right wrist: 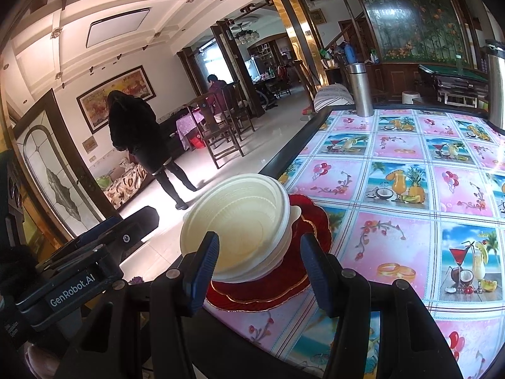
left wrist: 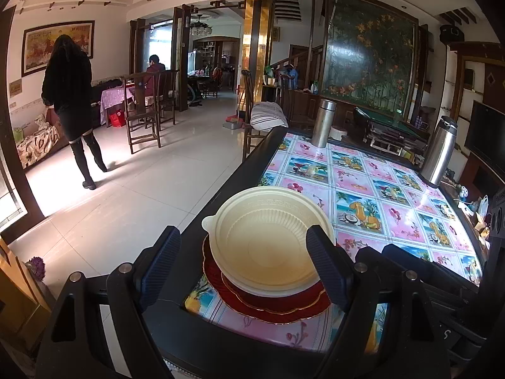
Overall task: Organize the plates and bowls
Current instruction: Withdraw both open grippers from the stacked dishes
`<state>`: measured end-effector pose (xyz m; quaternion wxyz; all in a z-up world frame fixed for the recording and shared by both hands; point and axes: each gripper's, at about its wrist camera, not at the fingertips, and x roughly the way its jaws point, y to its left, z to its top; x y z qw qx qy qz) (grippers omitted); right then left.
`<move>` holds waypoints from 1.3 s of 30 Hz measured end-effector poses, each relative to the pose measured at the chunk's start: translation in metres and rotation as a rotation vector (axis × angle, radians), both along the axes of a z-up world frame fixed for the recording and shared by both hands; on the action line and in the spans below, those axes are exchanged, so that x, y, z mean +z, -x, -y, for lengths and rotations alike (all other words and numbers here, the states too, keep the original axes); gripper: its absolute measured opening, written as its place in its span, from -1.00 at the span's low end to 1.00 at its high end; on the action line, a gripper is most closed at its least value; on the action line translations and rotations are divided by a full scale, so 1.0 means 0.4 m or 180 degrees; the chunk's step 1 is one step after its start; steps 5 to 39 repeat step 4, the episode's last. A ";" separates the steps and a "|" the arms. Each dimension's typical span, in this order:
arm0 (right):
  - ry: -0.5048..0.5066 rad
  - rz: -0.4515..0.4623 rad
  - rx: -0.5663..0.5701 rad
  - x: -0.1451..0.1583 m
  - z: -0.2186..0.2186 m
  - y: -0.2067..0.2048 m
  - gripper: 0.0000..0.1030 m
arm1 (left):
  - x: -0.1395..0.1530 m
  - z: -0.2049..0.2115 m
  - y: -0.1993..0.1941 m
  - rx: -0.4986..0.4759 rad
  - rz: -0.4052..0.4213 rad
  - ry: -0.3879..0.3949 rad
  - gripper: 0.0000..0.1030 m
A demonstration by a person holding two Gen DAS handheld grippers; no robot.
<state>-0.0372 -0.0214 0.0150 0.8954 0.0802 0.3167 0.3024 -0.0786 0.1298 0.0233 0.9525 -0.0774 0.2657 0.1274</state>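
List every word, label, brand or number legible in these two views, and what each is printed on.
"GenRobot.AI": white lettering on the body of the left gripper, seen from the right wrist view.
A pale mark like "5" on the dark housing at lower right of the left wrist view; uncertain.
Writing on the horse painting is too small to read.

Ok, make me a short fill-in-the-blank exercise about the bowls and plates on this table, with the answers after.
1. The cream bowls sit on top of plates coloured ____.
2. The red plates have a wavy rim edged in ____.
3. The stack stands near the table's ____ edge in the right wrist view.
4. The two tall steel flasks on the table stand ____.

Missing words: red; gold; left; upright
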 end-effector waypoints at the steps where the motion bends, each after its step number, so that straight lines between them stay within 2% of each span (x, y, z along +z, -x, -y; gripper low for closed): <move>1: -0.0007 -0.0010 -0.0008 -0.001 0.001 -0.001 0.10 | -0.002 -0.001 -0.002 0.0001 -0.0007 0.0006 0.60; 4: -0.0025 -0.0020 -0.0023 -0.001 0.002 -0.001 0.10 | -0.011 -0.002 -0.010 0.0031 -0.0105 -0.0030 0.65; 39: -0.0025 -0.0020 -0.0023 -0.001 0.002 -0.001 0.10 | -0.011 -0.002 -0.010 0.0031 -0.0105 -0.0030 0.65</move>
